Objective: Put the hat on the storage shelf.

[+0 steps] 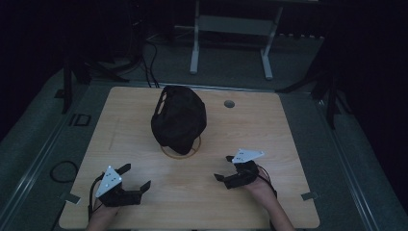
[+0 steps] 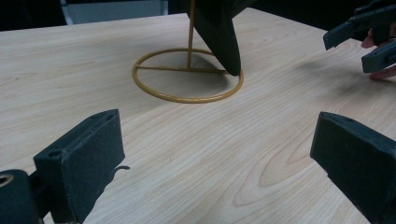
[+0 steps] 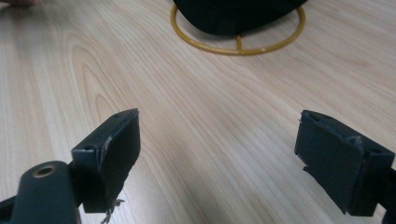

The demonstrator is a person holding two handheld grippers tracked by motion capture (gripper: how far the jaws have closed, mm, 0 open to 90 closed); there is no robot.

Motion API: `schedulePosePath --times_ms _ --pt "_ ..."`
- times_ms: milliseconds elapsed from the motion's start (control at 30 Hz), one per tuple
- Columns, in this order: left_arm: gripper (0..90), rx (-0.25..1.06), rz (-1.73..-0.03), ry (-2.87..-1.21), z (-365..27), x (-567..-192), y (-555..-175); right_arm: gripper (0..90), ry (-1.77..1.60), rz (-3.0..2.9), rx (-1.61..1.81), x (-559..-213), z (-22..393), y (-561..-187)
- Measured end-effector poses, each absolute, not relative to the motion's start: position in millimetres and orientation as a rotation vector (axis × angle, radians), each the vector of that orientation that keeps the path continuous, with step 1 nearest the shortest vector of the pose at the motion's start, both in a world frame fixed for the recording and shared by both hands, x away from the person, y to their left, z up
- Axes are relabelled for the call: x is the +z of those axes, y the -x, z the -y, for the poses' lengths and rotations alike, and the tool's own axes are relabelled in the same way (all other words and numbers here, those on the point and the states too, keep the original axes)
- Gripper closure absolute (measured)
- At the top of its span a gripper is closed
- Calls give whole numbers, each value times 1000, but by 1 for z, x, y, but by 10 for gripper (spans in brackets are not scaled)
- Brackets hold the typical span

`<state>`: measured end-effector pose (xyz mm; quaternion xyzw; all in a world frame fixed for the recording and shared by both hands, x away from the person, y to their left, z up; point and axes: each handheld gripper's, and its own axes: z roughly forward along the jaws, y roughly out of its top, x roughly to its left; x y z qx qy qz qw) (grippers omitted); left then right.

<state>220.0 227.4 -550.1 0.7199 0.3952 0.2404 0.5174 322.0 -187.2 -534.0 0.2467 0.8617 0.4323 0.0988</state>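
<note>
High view: black fabric cap [image 1: 179,118] on round wire stand [image 1: 181,151]; both grippers' fingers spread, empty.

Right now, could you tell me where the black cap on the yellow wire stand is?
In the high view, the black cap hangs on its yellow wire stand mid-table, slightly left of centre, beyond both open grippers.

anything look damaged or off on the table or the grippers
The right gripper has frayed pads, with ragged bits hanging off the lower edges. The black cap hangs tilted on its gold wire stand. Both grippers are open.
</note>
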Motion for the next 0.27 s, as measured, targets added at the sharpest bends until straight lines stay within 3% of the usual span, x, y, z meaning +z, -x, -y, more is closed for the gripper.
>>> schedulePosePath --times_ms 267 --pt "33 590 -954 -1719 -229 -551 -220 153 -766 -2529 1324 -539 196 -324"
